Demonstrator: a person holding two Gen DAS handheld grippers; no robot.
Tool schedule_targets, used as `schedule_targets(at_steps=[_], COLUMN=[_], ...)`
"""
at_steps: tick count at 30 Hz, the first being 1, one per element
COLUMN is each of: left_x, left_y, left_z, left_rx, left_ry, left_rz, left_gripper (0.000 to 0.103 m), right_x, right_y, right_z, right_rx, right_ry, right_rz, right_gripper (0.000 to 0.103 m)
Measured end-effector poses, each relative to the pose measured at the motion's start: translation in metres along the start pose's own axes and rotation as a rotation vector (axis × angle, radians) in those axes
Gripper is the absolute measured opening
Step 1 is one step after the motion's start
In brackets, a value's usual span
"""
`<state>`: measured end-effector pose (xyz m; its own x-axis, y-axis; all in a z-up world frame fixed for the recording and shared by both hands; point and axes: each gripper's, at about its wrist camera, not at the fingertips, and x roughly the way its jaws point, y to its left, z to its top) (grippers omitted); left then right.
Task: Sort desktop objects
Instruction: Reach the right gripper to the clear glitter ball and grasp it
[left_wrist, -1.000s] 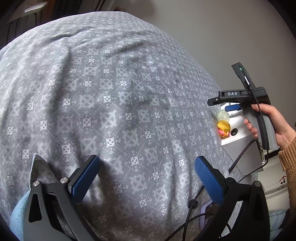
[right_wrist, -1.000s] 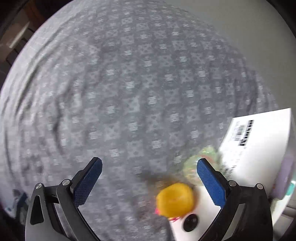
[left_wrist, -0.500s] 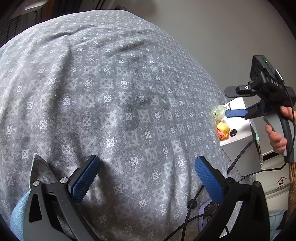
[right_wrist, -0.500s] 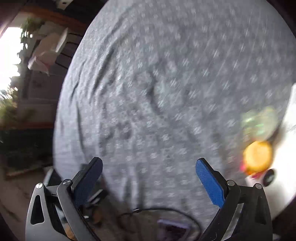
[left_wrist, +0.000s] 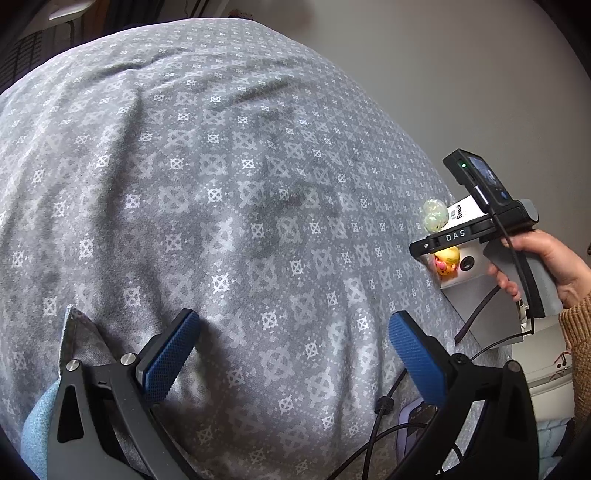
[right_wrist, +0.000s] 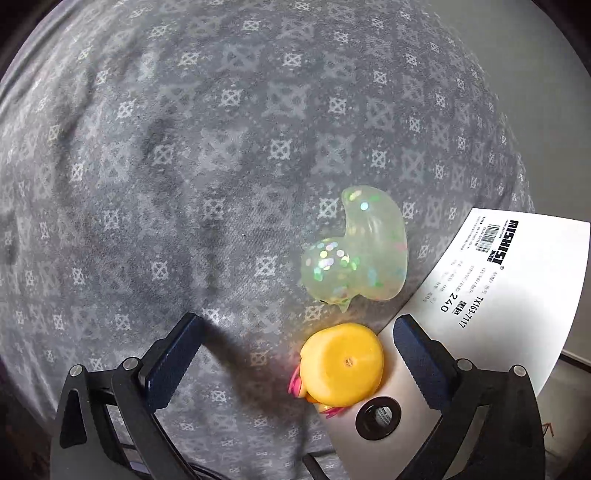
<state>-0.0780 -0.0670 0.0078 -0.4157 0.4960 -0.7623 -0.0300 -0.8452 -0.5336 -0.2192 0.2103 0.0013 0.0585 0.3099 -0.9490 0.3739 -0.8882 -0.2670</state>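
Yellow duck (right_wrist: 341, 363) — beside white box (right_wrist: 495, 295).

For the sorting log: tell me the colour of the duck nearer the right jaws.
Yellow-orange duck, with pink trim at its lower edge; clearest in the right wrist view.

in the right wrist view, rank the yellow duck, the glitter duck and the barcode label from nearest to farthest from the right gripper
1. Yellow duck: between the open fingers of the right gripper, nearer the right-hand one, at the white box edge.
2. Glitter duck: just beyond the yellow one, on the grey patterned cloth.
3. Barcode label: farthest, at the box's far end, to the right.
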Motion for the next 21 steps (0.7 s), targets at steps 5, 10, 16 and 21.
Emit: schedule_targets(at_steps=[5, 10, 16, 21], left_x=[0.002, 0.002, 0.004, 0.004], left_y=[0.0, 0.001, 0.0, 0.0], left_z=[0.001, 0.001, 0.001, 0.001], left_rx=[-0.005, -0.013, -0.011, -0.012], left_ry=[0.001, 0.0, 0.0, -0.001], left_rz=[0.0, -0.008, -0.004, -0.007], left_gripper=[0.102, 0.102, 0.102, 0.102], right_x=[-0.046, -0.061, -0.026, -0.006], right_y=[-0.012, -0.057, -0.115, -0.153], right_z=[-0.021, -0.017, -0.01, -0.003], right_rx=[0.067, 0.124, 0.249, 0.299], right_ry=[-0.028, -0.163, -0.15, -0.177], right_rz=[0.642, 0.286, 0.356, 0.286], right_gripper=[0.1, 0.101, 0.098, 0.078])
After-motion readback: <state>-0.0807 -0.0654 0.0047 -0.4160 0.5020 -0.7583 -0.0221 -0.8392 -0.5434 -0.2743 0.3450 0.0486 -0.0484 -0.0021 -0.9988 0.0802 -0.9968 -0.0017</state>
